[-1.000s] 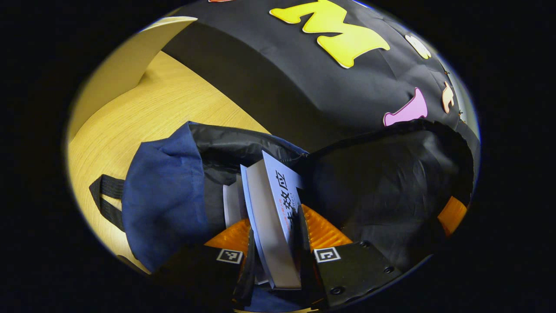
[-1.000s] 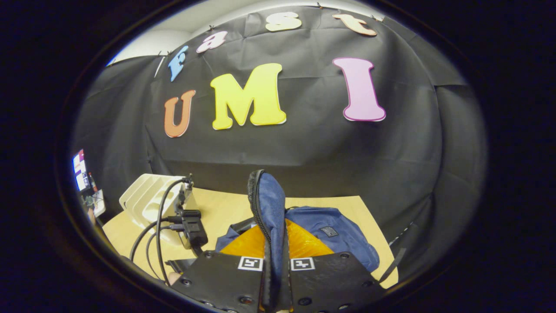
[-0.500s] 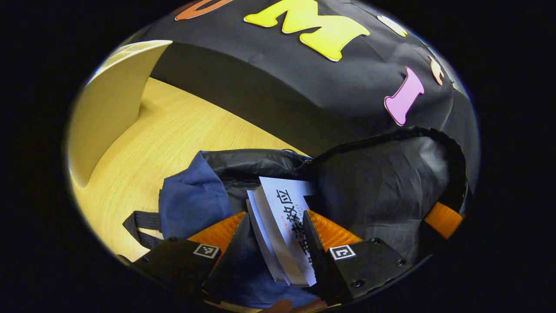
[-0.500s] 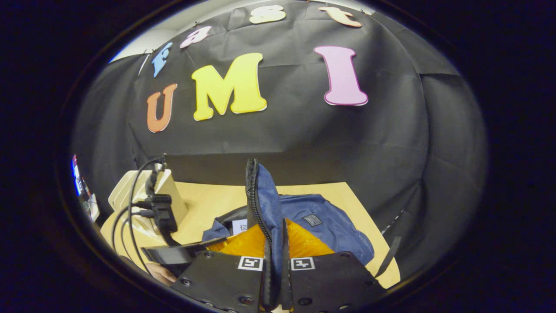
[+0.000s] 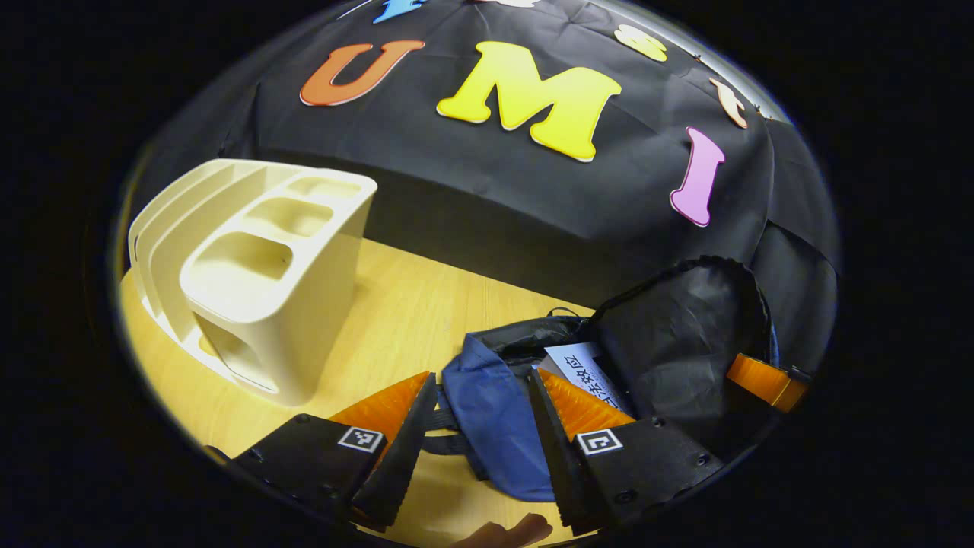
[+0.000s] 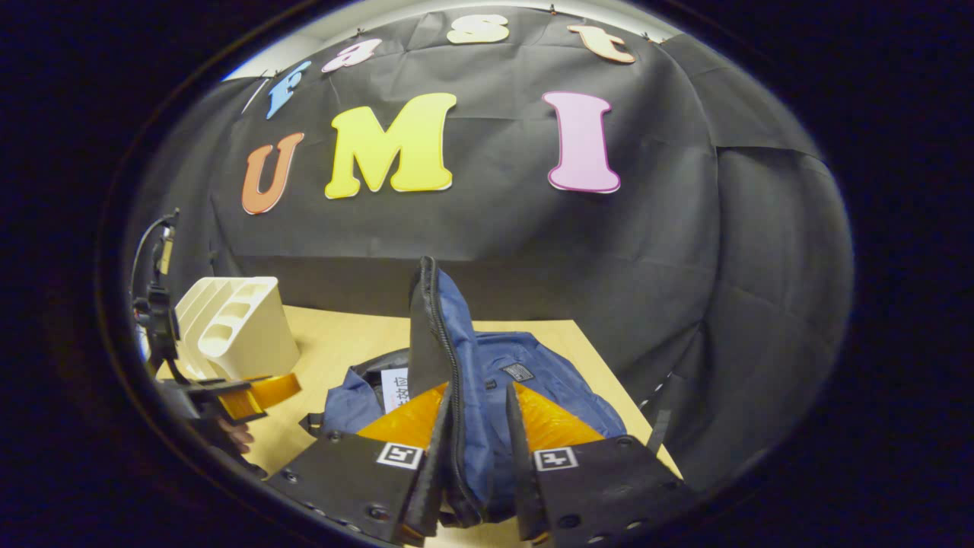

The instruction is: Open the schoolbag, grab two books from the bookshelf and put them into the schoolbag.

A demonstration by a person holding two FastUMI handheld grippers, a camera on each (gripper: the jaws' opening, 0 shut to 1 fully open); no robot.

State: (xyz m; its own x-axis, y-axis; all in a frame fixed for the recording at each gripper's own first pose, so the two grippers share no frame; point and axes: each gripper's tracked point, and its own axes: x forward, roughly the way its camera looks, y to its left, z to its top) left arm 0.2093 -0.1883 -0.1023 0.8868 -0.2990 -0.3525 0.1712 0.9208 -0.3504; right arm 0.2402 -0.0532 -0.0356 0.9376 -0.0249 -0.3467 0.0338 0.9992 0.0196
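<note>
Wooden table (image 5: 396, 304) carries bookshelf (image 5: 259, 266) and schoolbag (image 6: 533, 380); left tongs (image 5: 479, 426) gape empty, right tongs (image 6: 472, 449) seemingly loosening around its flap (image 6: 456, 350).

Bare table (image 5: 411, 304) lies between bookshelf (image 5: 259, 274) and schoolbag (image 5: 494, 411); the bag's mouth is partly taken by a book (image 5: 586, 369), its raised flap (image 6: 456, 358) alongside.

**Wooden table carrying a rack and a bag**

The light wooden table (image 5: 426, 304) carries a cream plastic bookshelf with upright dividers (image 5: 259, 266) on its left, and, near it to the right, an open navy-blue fabric schoolbag (image 6: 548, 380) lying against the far edge.
</note>
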